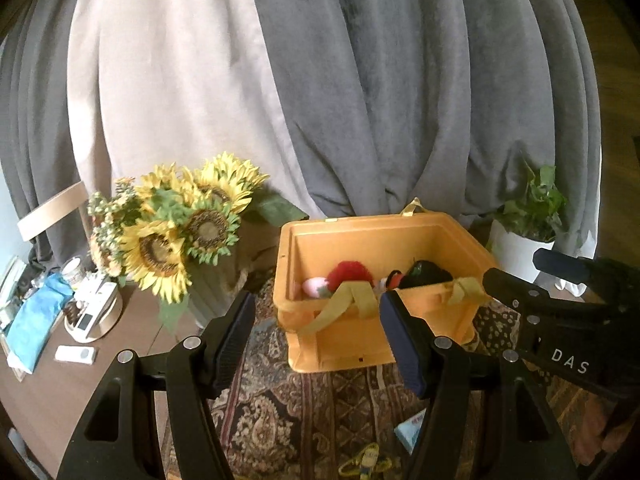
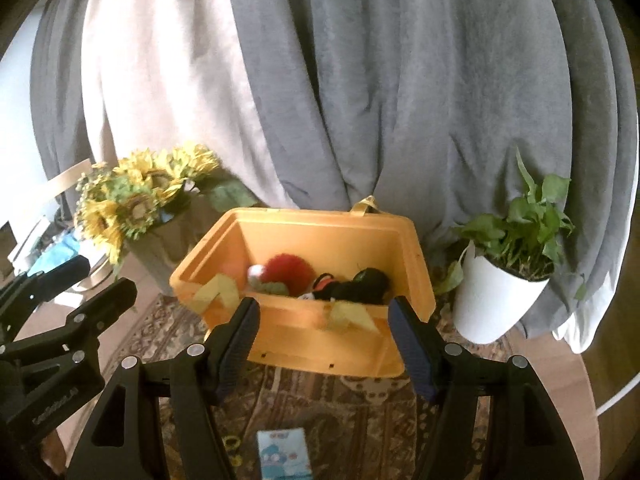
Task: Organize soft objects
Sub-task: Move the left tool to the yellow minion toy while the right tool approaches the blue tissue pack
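Note:
An orange bin (image 1: 344, 344) (image 2: 320, 344) with yellow strap handles (image 1: 344, 300) stands on the patterned rug. Inside it lie a red fuzzy plush (image 1: 352, 272) (image 2: 286, 270), a small pink plush (image 1: 314, 286) and a black plush (image 1: 424, 274) (image 2: 364, 284). My left gripper (image 1: 316, 308) hovers in front of the bin's near wall, open, with nothing between its fingers. My right gripper (image 2: 324, 308) is beside it, also open and empty, facing the same wall. Each gripper shows at the edge of the other's view, the right one (image 1: 520, 292) and the left one (image 2: 80, 280).
A sunflower bouquet (image 1: 180, 232) stands left of the bin beside a cluttered brown table (image 1: 80, 380). A white pot with a green plant (image 2: 492, 300) stands to the right. Grey and cream curtains hang behind. A blue card (image 2: 284, 456) and a small yellow item (image 1: 366, 462) lie on the rug.

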